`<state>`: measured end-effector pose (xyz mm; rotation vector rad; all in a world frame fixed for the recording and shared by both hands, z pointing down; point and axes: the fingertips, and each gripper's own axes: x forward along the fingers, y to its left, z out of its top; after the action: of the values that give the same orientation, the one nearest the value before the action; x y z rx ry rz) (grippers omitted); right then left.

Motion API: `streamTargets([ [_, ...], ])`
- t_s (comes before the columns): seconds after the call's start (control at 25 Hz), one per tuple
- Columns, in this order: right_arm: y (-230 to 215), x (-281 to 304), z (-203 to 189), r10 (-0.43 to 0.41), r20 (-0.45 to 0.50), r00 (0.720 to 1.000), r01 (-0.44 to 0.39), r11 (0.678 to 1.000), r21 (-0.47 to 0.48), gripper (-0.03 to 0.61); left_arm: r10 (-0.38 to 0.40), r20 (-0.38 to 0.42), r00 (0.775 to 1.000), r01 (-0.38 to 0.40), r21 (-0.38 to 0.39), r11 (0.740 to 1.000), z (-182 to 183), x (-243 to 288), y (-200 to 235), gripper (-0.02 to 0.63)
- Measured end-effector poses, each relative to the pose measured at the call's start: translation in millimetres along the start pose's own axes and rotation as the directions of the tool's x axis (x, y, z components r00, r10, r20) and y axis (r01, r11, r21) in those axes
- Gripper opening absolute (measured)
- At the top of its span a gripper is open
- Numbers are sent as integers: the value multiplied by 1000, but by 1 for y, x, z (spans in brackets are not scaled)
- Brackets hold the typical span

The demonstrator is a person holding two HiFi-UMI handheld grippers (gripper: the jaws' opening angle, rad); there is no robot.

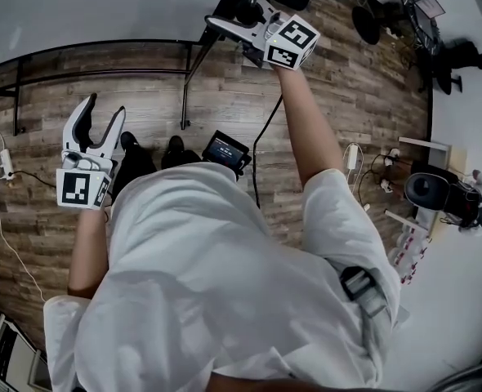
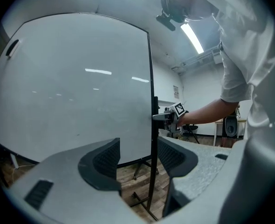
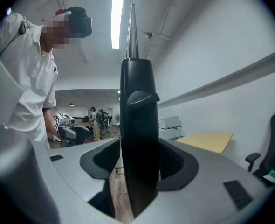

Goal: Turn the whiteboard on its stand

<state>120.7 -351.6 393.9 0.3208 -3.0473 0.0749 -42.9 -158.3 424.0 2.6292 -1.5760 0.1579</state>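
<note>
In the head view my left gripper (image 1: 104, 109) sat at the left of the frame over the brown wood-plank floor (image 1: 225, 113), its two jaws spread and nothing between them. My right gripper (image 1: 225, 27) reached to the top centre of the frame, where it met the right edge of the large white whiteboard with a black frame (image 1: 102, 11), which filled the upper left.

In the left gripper view the left gripper (image 2: 137, 157) stood wide open at the bottom centre, its pads touching nothing. The whiteboard (image 2: 72, 87) stood upright beyond it and covered the left and middle of the frame. The black metal upright of the stand (image 2: 149, 190) showed through the gap, well beyond the jaws. At centre right, the right gripper (image 2: 161, 117) was on the board's right edge.

In the right gripper view the right gripper (image 3: 140, 160) had closed on the whiteboard (image 3: 137, 106), seen edge-on as a tall black bar in the middle of the frame, with a pad against each side. The left gripper (image 3: 77, 134) showed small at centre left, apart from the board
</note>
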Motion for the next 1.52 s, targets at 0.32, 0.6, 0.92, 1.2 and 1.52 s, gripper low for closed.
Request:
streamTargets([
  [0.32, -2, -1, -3, -12, -9, 1000, 12, 999, -29, 178, 4, 9, 1000, -4, 4, 1000, 4, 0, -1, 252],
  [0.6, -6, -2, -4, 0, -11, 1000, -1, 999, -42, 175, 10, 15, 1000, -10, -3, 1000, 5, 8, -1, 252],
  [0.92, -7, -4, -8, 38, -62, 997, -41, 998, -53, 175, 8, 9, 1000, -8, -17, 1000, 0, 16, 1, 252],
  [1.2, -11, -19, -9, 25, -68, 997, -29, 998, -47, 174, -21, 6, 1000, 21, -12, 1000, 0, 30, -9, 252],
  [1.52, -20, -30, -12, 5, -68, 998, -8, 999, -36, 173, -51, 4, 999, 51, -4, 999, -3, 35, -15, 252],
])
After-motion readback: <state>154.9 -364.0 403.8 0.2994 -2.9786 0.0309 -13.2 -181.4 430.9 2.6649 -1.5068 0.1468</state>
